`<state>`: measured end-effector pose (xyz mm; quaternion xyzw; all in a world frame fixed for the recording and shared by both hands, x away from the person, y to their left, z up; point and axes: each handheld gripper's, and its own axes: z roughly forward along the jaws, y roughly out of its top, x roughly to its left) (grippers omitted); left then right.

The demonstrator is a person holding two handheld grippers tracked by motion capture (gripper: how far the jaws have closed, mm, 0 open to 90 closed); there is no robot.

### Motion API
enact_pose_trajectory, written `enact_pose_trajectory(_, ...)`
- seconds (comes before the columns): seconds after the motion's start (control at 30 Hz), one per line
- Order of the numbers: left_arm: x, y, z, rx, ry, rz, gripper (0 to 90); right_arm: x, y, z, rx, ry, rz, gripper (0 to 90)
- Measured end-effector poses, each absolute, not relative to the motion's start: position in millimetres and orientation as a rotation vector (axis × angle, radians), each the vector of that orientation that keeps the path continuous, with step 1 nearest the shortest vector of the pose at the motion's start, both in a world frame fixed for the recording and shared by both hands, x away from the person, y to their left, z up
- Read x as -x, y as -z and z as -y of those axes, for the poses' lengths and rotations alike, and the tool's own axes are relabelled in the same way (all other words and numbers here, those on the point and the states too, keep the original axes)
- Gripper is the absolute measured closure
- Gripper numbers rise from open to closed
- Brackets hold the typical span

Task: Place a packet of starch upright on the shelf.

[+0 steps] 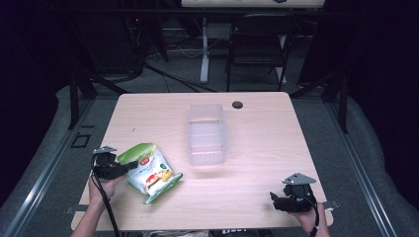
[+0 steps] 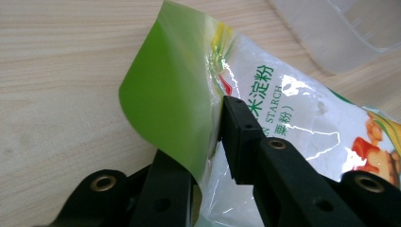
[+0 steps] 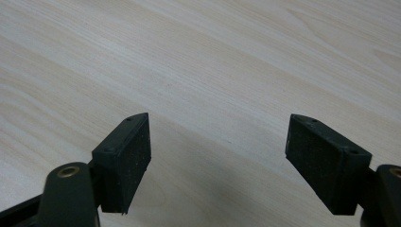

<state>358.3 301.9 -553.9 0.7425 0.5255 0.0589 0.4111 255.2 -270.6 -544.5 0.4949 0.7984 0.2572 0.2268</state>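
While the person's left hand [image 1: 103, 190] rests at the near-left corner of the pale wooden surface [image 1: 257, 148], the high view has the left claw [image 1: 129, 167] pinched onto the upper edge of a green-and-white crinkly plastic starch bag [image 1: 150, 173]. That bag lies flat near the left edge, apart from a clear ribbed plastic tub [image 1: 206, 134] standing at mid-surface. The right claw [image 1: 273, 198] sits idle at the near-right corner, nothing by it. A small black round cap [image 1: 237, 104] is set into the surface near the far edge.

Left gripper view: jaws nearly together, with the bag's [image 2: 293, 109] green top flap clamped between them; the flap curls up and over the nearer jaw. A corner of the tub [image 2: 350, 28] shows at the top.

Right gripper view: the claw [image 3: 217, 156] stands wide apart over bare wood [image 3: 213, 56], gripping nothing.

Judgement: the step in hand is securing the bag; grip looks made, lift not yet begun. Next move likely calls for raising the bag by its flap and carrying it toward the tub, with the free claw available to steady either.

Hard to tell: how much film sits between the pads, since the flap hides the contact. Bag print is partly cut off. Whether the tub holds anything cannot be made out.
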Motion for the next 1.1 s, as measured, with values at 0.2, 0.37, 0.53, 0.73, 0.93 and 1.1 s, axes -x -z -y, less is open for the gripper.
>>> enact_pose_trajectory(0.2, -358, 552, -300, -1.868, -0.136, -1.307, 86.8, -255, 545, 270, -1.363, -0.712, -2.199, 22.3)
enact_pose_trajectory(0.37, -356, 550, -299, -1.860, -0.155, -1.305, 87.5, -254, 544, 270, -1.361, -0.719, -2.196, 22.3)
enact_pose_trajectory(0.53, -354, 545, -294, -1.883, -0.167, -1.277, 89.4, -254, 544, 271, -1.359, -0.715, -2.199, 22.3)
enact_pose_trajectory(0.73, -353, 543, -294, -1.875, -0.162, -1.271, 89.7, -254, 544, 271, -1.360, -0.715, -2.198, 22.3)
enact_pose_trajectory(0.93, -351, 537, -293, -1.881, -0.160, -1.239, 90.0, -254, 544, 271, -1.359, -0.714, -2.201, 22.4)
enact_pose_trajectory(1.1, -349, 532, -291, -1.905, -0.171, -1.199, 90.0, -254, 544, 271, -1.359, -0.712, -2.201, 22.4)
